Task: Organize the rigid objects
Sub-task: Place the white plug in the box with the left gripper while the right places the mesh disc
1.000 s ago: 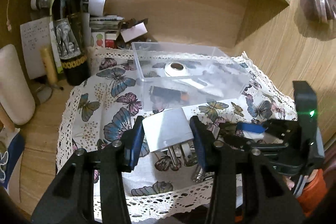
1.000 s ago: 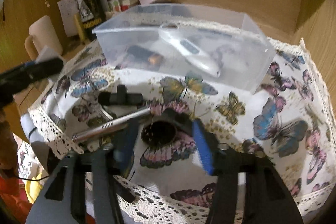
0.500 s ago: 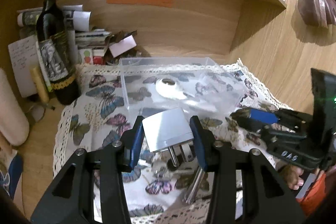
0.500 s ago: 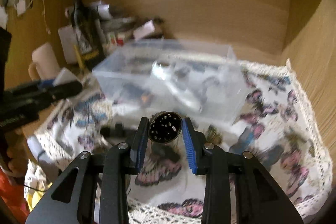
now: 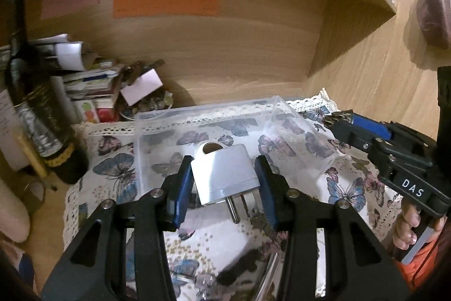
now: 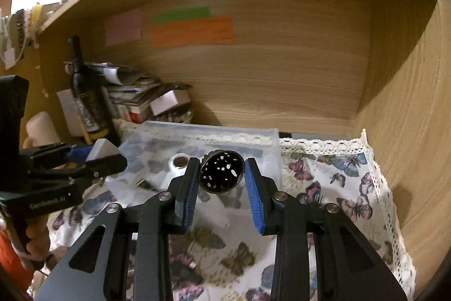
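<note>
Our left tool (image 5: 224, 185) fills the lower frame of its own view: two matte black arms with triangular cut-outs, silver round screw heads at the joints, and blue ribbed pads (image 5: 180, 195) lining the fingers. Our right tool (image 6: 221, 182) looks the same in its view. At the right edge of the left view, its black body carries white letters "DAS", with bare skin of our right hand (image 5: 407, 227) and an orange sleeve below.
</note>
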`<state>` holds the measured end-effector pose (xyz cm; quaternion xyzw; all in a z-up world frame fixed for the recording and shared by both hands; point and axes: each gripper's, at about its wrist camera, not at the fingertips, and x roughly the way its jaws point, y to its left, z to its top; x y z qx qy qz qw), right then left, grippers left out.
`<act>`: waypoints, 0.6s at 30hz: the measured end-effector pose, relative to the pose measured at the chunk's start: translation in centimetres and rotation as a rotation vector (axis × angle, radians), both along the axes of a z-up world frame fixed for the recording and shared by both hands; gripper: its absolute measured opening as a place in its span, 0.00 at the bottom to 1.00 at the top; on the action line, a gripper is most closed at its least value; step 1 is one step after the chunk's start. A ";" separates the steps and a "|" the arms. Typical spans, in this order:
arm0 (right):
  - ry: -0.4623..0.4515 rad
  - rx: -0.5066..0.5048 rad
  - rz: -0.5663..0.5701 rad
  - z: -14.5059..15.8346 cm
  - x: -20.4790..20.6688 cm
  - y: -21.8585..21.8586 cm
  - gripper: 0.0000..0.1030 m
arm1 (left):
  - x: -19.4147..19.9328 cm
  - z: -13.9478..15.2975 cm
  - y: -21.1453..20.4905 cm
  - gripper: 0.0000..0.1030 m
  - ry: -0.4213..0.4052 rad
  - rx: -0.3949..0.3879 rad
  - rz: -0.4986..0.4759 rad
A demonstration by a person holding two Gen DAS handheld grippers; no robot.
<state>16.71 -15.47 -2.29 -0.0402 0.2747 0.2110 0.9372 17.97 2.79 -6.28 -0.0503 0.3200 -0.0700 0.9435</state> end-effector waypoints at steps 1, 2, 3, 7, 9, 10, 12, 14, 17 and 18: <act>0.005 -0.005 -0.004 -0.2 0.5 0.1 0.29 | 0.5 -0.2 -0.1 0.42 0.010 0.003 -0.003; 0.013 -0.011 -0.006 -0.4 1.1 0.2 0.29 | 1.1 -0.5 -0.3 0.42 0.021 0.009 -0.006; 0.024 -0.015 -0.006 -0.8 1.6 0.2 0.29 | 1.4 -0.8 -0.4 0.42 0.030 0.014 -0.008; 0.077 -0.039 -0.010 -2.5 3.7 0.6 0.29 | 2.7 -1.9 -1.0 0.42 0.063 0.025 -0.020; 0.105 -0.047 -0.010 -3.2 4.5 0.8 0.29 | 3.5 -2.6 -1.2 0.42 0.087 0.028 -0.026; 0.120 -0.052 -0.011 -3.7 4.9 0.8 0.29 | 3.8 -2.8 -1.3 0.42 0.094 0.030 -0.027; 0.143 -0.067 -0.016 -4.5 5.6 1.0 0.29 | 4.4 -3.3 -1.3 0.41 0.108 0.031 -0.031; 0.157 -0.075 -0.015 -5.0 5.9 1.2 0.29 | 4.8 -3.5 -1.4 0.38 0.115 0.035 -0.031; 0.170 -0.082 -0.008 -5.5 6.2 1.3 0.29 | 5.4 -3.7 -1.3 0.38 0.123 0.028 -0.031; 0.175 -0.086 -0.007 -5.7 6.3 1.4 0.29 | 5.6 -3.8 -1.2 0.38 0.126 0.026 -0.031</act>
